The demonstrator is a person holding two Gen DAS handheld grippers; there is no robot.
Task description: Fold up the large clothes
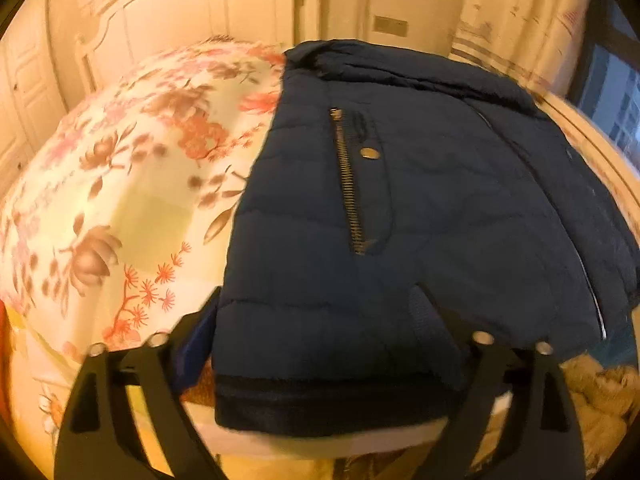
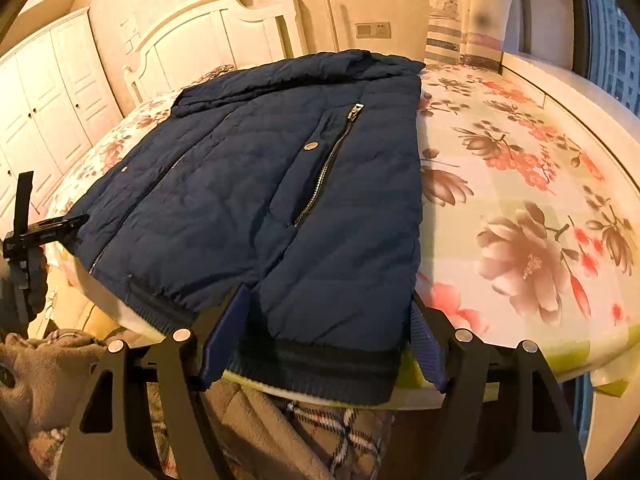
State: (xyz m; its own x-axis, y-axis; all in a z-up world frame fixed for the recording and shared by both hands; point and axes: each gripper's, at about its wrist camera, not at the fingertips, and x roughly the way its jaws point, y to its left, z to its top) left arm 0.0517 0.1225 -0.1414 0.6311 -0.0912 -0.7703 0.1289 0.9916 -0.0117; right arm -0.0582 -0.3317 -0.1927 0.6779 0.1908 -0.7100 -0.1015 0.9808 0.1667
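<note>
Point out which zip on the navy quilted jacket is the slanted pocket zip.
The brass-toothed zip beside the round metal snap; the other zip runs down the front.

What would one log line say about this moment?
task: fold jacket | jacket: flat on floral bedspread, hem at bed edge | right gripper: fingers open astride hem | left gripper: open at hem

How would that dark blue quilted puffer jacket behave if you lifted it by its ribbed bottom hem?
The dark blue quilted puffer jacket would probably sag and fold, since it already drapes limply over the edge of the floral bedsheet. Its puffy quilting suggests it is light for its bulk. The smooth shell may slide a little, while the ribbed hem looks easier to grip.
</note>
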